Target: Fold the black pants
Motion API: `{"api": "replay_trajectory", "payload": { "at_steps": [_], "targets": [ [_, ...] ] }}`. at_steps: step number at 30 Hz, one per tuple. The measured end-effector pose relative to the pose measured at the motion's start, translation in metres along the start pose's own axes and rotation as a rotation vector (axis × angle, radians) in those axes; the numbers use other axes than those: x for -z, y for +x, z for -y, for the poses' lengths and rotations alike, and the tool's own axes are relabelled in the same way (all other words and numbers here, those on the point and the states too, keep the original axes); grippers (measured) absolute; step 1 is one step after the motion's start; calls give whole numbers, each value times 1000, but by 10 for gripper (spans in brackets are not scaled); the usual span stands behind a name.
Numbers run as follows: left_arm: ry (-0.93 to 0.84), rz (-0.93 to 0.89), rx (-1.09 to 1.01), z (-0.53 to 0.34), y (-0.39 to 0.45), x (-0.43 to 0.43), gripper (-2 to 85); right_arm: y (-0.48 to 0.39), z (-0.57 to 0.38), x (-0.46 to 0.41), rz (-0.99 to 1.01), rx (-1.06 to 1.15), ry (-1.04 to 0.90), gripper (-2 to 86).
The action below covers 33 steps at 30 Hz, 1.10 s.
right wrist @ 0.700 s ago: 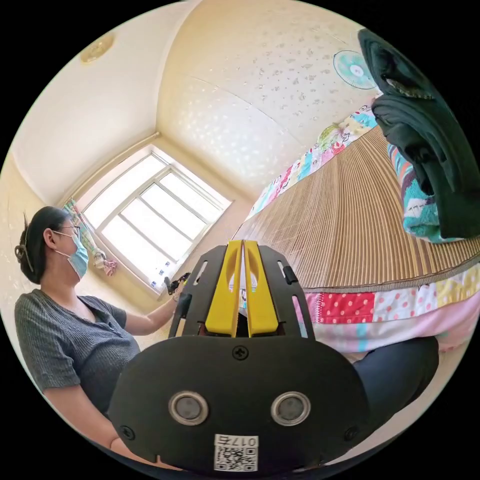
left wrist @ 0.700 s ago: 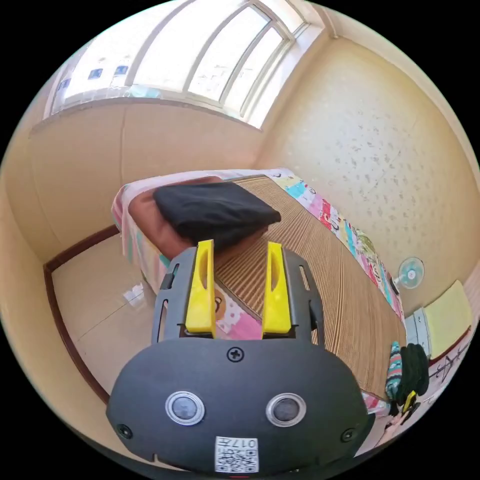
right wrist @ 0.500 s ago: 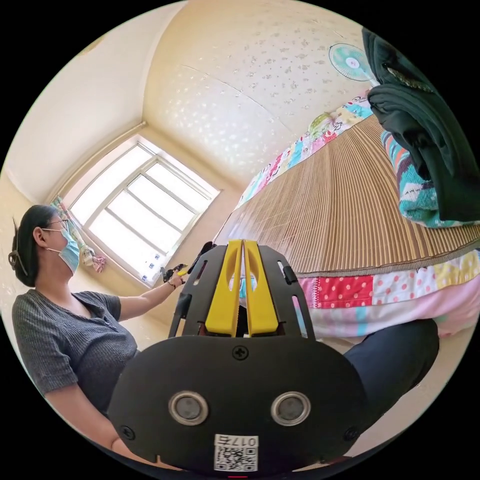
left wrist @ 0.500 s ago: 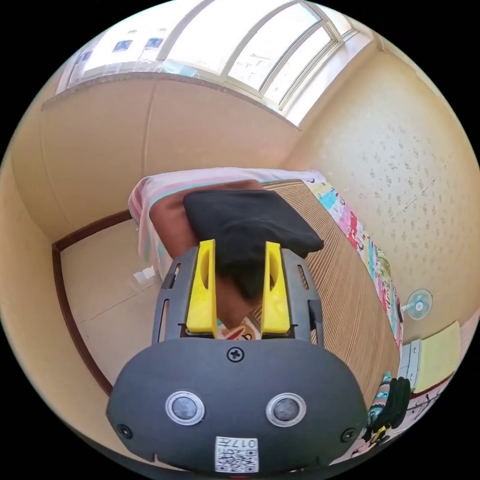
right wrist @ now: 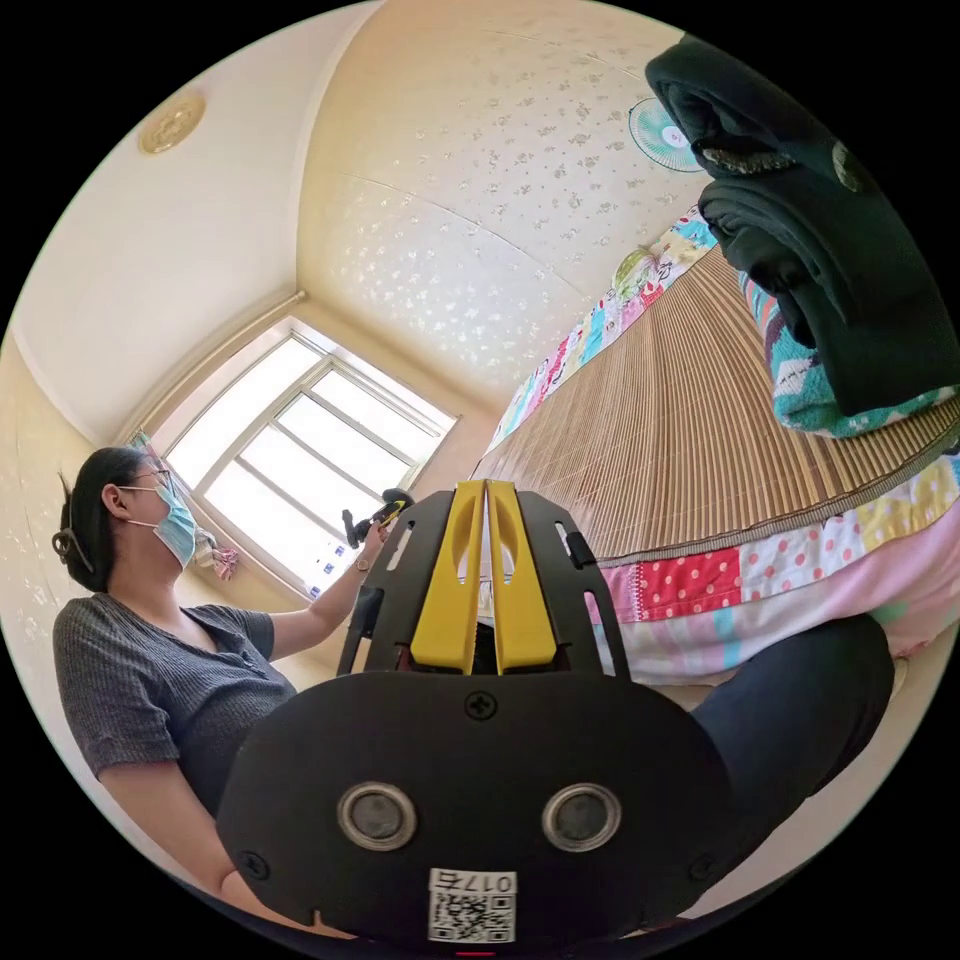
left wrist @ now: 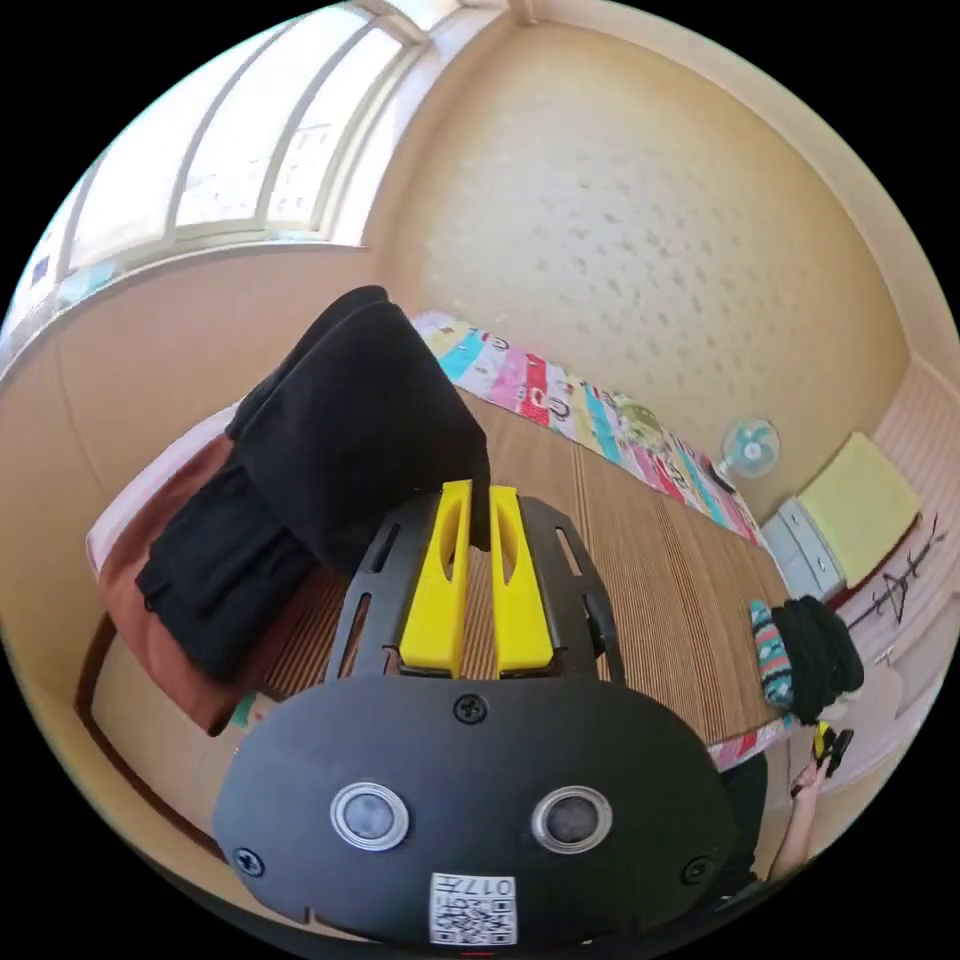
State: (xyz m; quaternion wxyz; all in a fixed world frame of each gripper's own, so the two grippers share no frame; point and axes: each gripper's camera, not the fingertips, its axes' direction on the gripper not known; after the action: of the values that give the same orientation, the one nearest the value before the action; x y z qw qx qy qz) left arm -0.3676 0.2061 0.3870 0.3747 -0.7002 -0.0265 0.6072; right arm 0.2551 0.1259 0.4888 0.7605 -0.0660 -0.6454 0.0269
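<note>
The black pants lie folded on a brown garment at the end of the bed's bamboo mat. Their near part rises toward my left gripper, whose yellow jaws are pinched almost together on the cloth's edge. In the right gripper view, that left gripper is held up in front of the window in the person's hand. My right gripper is shut with nothing in it, low beside the bed. It also appears small, in a hand, in the left gripper view.
A dark garment sits on a teal striped towel at the mat's near edge. A person in a grey top sits beside the bed. A fan and drawers stand by the far wall.
The left jaws have gone from open around the black pants to nearly together on them. The hand holding them has risen, and the pants' near part now stands up. The right gripper stays shut.
</note>
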Motion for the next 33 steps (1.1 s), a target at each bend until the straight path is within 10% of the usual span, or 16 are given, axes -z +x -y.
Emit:
{"api": "replay_trajectory", "payload": {
  "at_steps": [7, 13, 33],
  "targets": [
    [-169, -481, -499, -127, 219, -17, 18, -10, -3, 0, -28, -21, -48, 5],
    [-213, -872, -507, -247, 281, 5, -6, -4, 6, -20, -183, -101, -201, 19],
    [-332, -717, 74, -249, 163, 17, 83, -7, 78, -431, -196, 11, -744, 98]
  ]
}}
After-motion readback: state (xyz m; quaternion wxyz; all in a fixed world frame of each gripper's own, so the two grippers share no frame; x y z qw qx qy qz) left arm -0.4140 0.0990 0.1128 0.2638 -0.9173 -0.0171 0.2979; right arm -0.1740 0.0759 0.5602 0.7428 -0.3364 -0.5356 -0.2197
